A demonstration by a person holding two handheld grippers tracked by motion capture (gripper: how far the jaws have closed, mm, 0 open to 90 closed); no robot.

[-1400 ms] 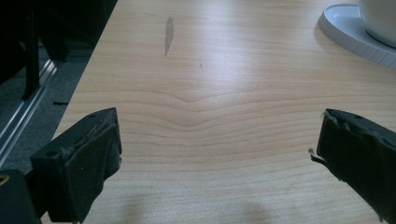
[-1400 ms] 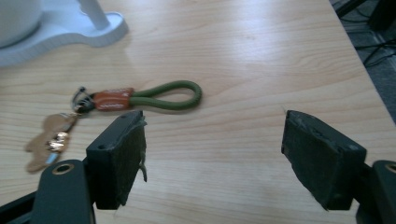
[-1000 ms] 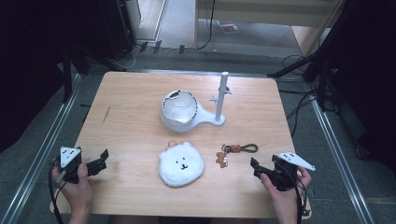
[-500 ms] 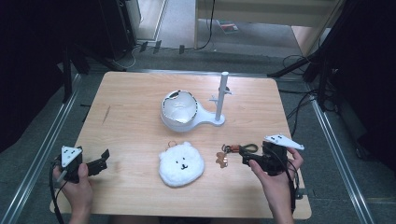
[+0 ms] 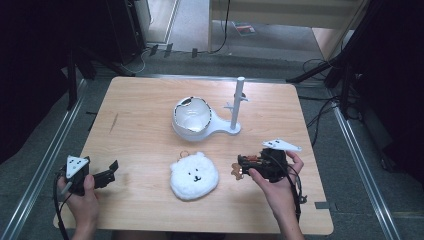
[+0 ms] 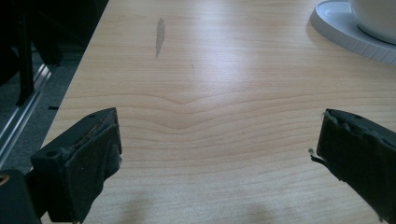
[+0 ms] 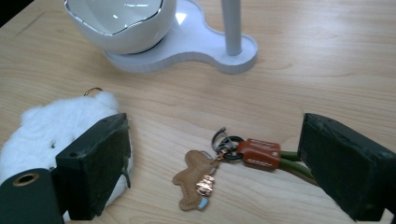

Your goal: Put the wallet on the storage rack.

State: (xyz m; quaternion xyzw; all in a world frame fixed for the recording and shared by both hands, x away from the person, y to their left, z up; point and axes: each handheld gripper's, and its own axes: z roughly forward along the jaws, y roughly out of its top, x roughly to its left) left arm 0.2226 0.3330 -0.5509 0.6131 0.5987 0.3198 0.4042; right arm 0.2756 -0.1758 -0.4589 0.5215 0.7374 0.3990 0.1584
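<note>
A keychain lies on the wooden table: a brown gingerbread-man charm, a dark ring and a red-brown tag on a green cord. My right gripper is open, low over the table, with the charm and tag between its two jaws. In the high view the right gripper covers most of the keychain. A white fluffy bear-face plush lies just left of it. My left gripper rests open at the front left, nothing between its jaws.
A white bowl sits on a flat white stand with an upright white pole at the table's middle. The stand's edge appears far ahead of the left gripper. Metal rails and cables run beside the table.
My right gripper has moved left and forward from the table's right front, and now straddles the keychain. The left gripper has stayed in place.
</note>
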